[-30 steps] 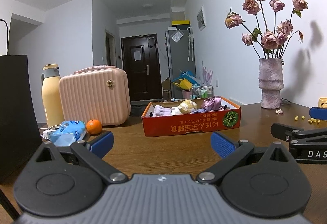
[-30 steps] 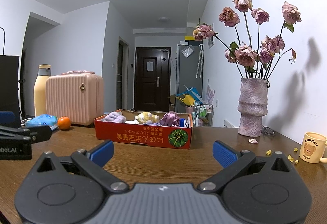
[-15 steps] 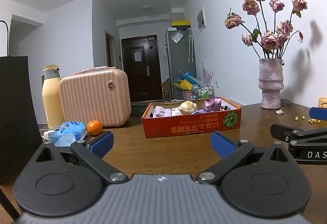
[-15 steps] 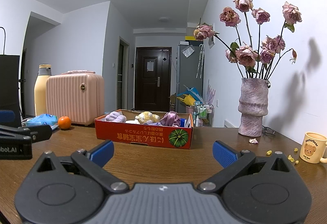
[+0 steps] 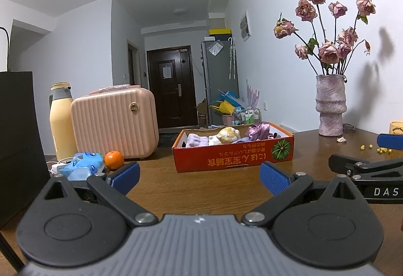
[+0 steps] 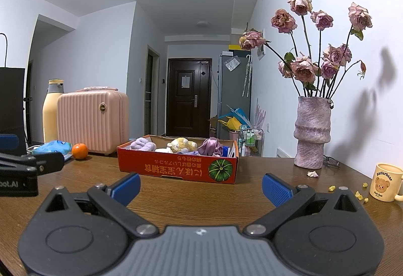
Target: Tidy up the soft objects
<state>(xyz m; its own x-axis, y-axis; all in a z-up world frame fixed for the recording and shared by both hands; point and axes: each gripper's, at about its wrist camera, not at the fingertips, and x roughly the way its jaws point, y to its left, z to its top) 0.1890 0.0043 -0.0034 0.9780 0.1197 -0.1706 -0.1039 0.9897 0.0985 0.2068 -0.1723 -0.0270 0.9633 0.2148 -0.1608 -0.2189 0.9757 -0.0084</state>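
A red cardboard box (image 5: 233, 158) (image 6: 176, 167) stands on the brown wooden table. It holds soft things: a lilac plush (image 5: 197, 140) (image 6: 141, 144), a yellow plush (image 5: 228, 134) (image 6: 181, 145) and a purple cloth (image 5: 259, 130) (image 6: 211, 146). My left gripper (image 5: 199, 179) is open and empty, low over the table in front of the box. My right gripper (image 6: 201, 188) is open and empty, also in front of the box. Each gripper shows at the edge of the other's view.
A pink case (image 5: 114, 122), a yellow flask (image 5: 61, 119), an orange (image 5: 113, 160) and a blue packet (image 5: 84, 165) stand at the left. A vase of dried roses (image 6: 312, 132) and a bear mug (image 6: 385, 181) stand at the right. A black bag (image 5: 17, 140) is at far left.
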